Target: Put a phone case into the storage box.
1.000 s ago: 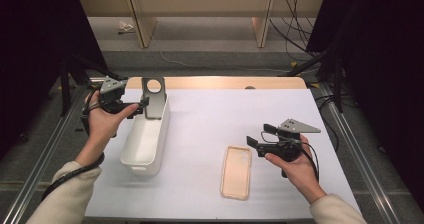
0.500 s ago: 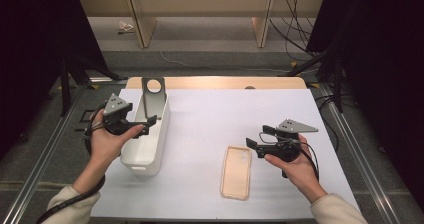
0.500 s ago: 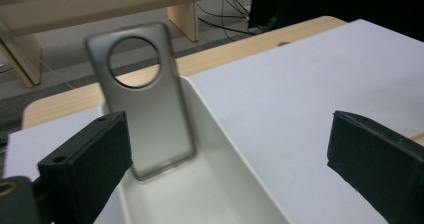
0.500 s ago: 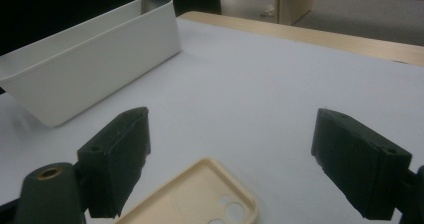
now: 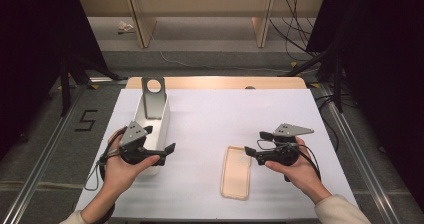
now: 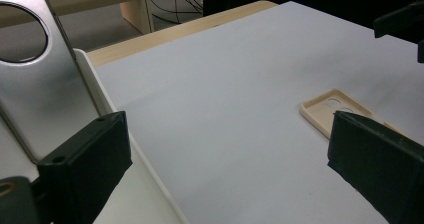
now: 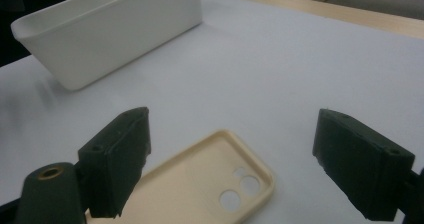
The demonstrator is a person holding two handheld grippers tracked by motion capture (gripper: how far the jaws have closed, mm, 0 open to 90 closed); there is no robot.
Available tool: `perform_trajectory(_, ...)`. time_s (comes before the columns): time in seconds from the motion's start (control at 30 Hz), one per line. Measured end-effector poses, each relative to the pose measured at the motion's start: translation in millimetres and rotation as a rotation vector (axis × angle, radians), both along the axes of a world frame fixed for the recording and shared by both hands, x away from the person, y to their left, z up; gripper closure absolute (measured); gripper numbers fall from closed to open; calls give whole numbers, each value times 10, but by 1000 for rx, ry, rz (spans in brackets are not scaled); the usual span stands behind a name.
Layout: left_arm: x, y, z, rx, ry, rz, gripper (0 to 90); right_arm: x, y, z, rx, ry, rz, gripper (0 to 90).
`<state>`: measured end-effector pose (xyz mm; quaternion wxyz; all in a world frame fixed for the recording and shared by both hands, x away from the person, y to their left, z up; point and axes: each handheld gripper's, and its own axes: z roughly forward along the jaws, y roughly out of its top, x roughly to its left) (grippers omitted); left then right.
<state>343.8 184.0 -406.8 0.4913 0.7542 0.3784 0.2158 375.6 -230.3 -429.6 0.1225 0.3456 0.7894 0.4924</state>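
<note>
Tongs on both sides stand open and hold nothing. The right tongs point(image 5: 253, 153) hover just above the camera end of the beige phone case point(image 5: 236, 172), which lies flat on the white counter point(image 5: 240, 114) with its hollow side up. In the right gripper view the case point(image 7: 210, 184) sits between the two black jaws, but they are spread wider than it and do not touch it. The left tongs point(image 5: 167, 150) are at the near end of the white bin point(image 5: 162, 121), above its rim. A grey phone point(image 5: 153, 98) leans upright inside the far end of that bin; in the left gripper view its round camera ring is clear point(image 6: 30, 59).

I judge the step in hand to be the approach to the case, with the grasp not yet made. The next move calls for lowering the right tongs so that one jaw goes over each long edge, then closing gently, because the thin soft wall may bend or slip. The left tongs seem placed to steady the bin or to reach the phone; which one, I cannot tell.
</note>
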Motion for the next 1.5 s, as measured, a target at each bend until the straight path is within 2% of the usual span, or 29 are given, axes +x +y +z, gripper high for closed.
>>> perform_trajectory(0.1,-67,-15,-33,-6,-6,-8,36,-16,-8,1,-8,-2,13,164)
perform_trajectory(0.3,-137,-53,-101,18,0,-27,36,-24,9,0,-14,-5,22,164)
perform_trajectory(1.5,-118,-67,-128,23,12,-40,38,-24,1,18,-8,-9,19,164)
